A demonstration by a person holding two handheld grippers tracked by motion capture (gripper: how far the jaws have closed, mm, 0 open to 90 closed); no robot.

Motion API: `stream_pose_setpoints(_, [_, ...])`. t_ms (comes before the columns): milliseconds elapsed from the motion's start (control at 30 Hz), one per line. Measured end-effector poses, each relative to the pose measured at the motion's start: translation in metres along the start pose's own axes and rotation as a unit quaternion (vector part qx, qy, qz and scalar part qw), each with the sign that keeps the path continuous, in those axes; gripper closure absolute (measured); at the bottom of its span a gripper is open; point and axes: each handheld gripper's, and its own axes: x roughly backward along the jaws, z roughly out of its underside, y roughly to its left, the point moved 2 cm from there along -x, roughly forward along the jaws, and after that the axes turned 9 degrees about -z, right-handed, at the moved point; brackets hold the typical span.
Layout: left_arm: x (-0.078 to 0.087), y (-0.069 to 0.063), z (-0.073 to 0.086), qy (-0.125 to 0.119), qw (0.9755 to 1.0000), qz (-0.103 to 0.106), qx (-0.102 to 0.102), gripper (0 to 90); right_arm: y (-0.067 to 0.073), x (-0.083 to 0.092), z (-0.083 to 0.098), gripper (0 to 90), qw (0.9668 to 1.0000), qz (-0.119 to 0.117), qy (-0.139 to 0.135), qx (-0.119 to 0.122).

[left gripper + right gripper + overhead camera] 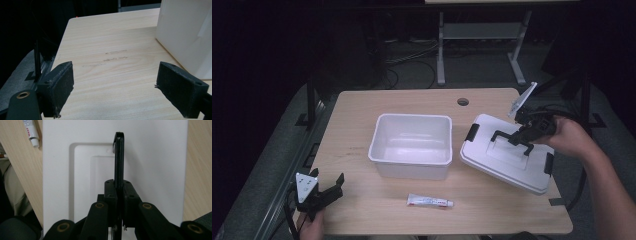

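A white lid (504, 160) with black latches lies tilted at the table's right, its near edge over the table rim. My right gripper (518, 136) is shut on the lid's black handle (507, 136); the right gripper view shows both pads (110, 192) clamped on the thin upright handle (119, 157) over the white lid (155, 157). An empty white bin (411, 145) stands mid-table. My left gripper (329, 190) rests open at the front left corner, its pads (62, 85) wide apart over bare wood, with the bin's wall (185, 32) to its right.
A small white tube (430, 201) lies in front of the bin, also seen as the tube (31, 132) beside the lid. The wooden table (357, 115) has a cable hole (463, 102) at the back. Dark floor and a desk frame lie beyond.
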Motion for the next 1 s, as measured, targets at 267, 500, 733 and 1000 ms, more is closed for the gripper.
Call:
stream_pose_setpoints(267, [0.0, 0.0, 0.0, 0.0, 1.0, 0.0, 0.0, 13.5, -0.004, -0.016, 0.007, 83.8, 1.0, -0.008, 0.004, -0.004])
stream_pose_setpoints(500, [0.0, 0.0, 0.0, 0.0, 1.0, -0.001, 0.0, 13.6, -0.008, -0.032, 0.01, 83.8, 0.9998, -0.013, 0.015, -0.008])
stream_pose_setpoints(733, [0.0, 0.001, 0.0, 0.0, 1.0, -0.001, 0.0, 13.5, -0.01, -0.043, 0.012, 83.8, 0.9996, -0.018, 0.018, -0.009])
stream_pose_setpoints(1000, [0.0, 0.0, 0.0, 0.001, 1.0, -0.001, -0.001, 13.5, -0.014, -0.058, 0.014, 83.8, 0.9995, -0.023, 0.02, -0.01])
